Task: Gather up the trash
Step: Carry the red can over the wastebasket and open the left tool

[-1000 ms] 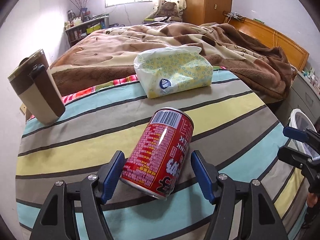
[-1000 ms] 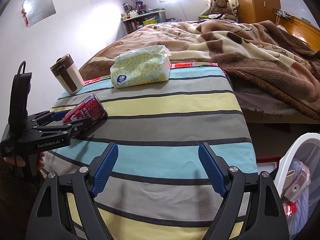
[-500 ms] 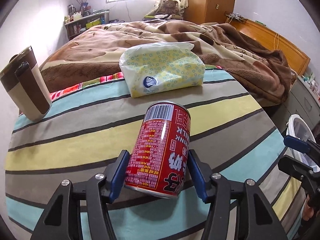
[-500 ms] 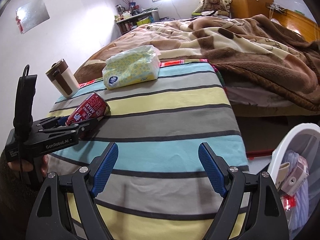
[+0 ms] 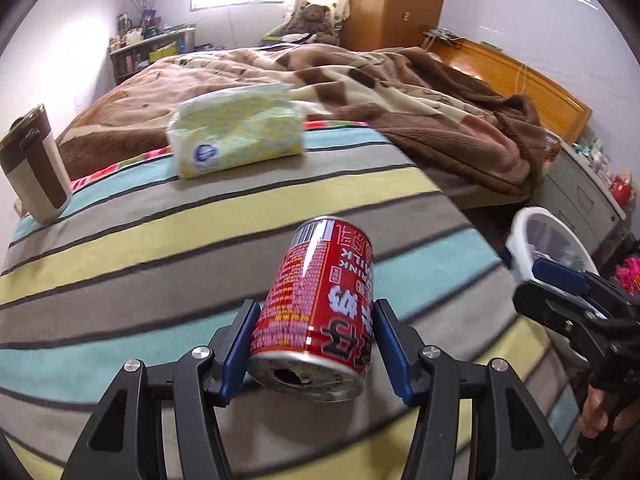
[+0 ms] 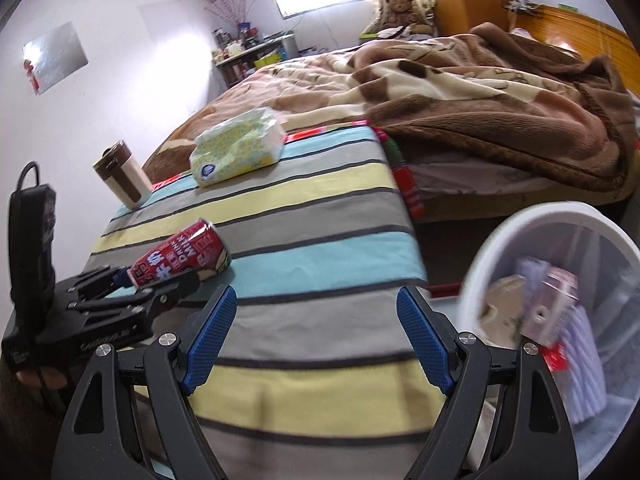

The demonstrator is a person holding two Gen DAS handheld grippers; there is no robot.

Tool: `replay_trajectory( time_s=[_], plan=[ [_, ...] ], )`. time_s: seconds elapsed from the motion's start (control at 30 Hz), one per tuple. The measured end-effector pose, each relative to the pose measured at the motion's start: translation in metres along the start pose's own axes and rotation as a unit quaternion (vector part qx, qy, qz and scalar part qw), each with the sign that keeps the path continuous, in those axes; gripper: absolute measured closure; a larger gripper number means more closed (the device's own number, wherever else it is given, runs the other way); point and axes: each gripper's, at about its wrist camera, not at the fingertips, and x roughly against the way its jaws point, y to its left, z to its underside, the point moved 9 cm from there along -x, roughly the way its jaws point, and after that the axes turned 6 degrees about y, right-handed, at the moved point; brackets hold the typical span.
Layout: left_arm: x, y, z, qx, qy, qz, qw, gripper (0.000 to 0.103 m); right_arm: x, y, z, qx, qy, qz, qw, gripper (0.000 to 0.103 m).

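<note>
Left wrist view shows my left gripper (image 5: pixel 316 346) clamped on the red printed metal drink can (image 5: pixel 320 304), blue pads pressing its round sides near the opened top, which faces the camera. I hold it across its width because the thin cylinder would likely slip or dent if pinched at the rims. In the right wrist view the can (image 6: pixel 182 258) looks tilted, its far end low over the striped cloth-covered table (image 6: pixel 312 208); whether it touches the cloth I cannot tell. My right gripper (image 6: pixel 316 334) hangs with its jaws wide apart and nothing between them, near the white plastic trash bin (image 6: pixel 472 276) beside the table, which already holds scraps. That bin is, I judge, where the can goes. The soft yellow plastic-wrapped tissue pack (image 5: pixel 238 136) and the brown-and-cream lidded travel mug (image 5: pixel 34 164) stand far back on the table, apart from each other.
</note>
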Motion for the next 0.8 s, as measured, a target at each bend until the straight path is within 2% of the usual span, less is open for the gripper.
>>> replay_trajectory(
  time_s=[0.2, 0.33, 0.5, 0.8],
  plan=[
    [0.022, -0.05, 0.006, -0.019, -0.014, 0.023, 0.9994, 0.047, 0.032, -0.035, 0.01, -0.029, -0.021, 0.013, 0.999, 0.019],
    [0.032, -0.094, 0.01, -0.038, -0.02, 0.049, 0.9979, 0.05, 0.056, -0.061, 0.015, -0.039, -0.038, 0.033, 0.998, 0.019],
    [0.035, -0.139, 0.011, -0.06, -0.026, 0.065, 0.9958, 0.05, 0.08, -0.091, 0.018, -0.054, -0.056, 0.057, 0.995, 0.019],
    [0.03, -0.186, 0.009, -0.07, -0.022, 0.073, 0.9946, 0.05, 0.098, -0.122, 0.022, -0.083, -0.077, 0.057, 0.992, 0.019]
  ],
)
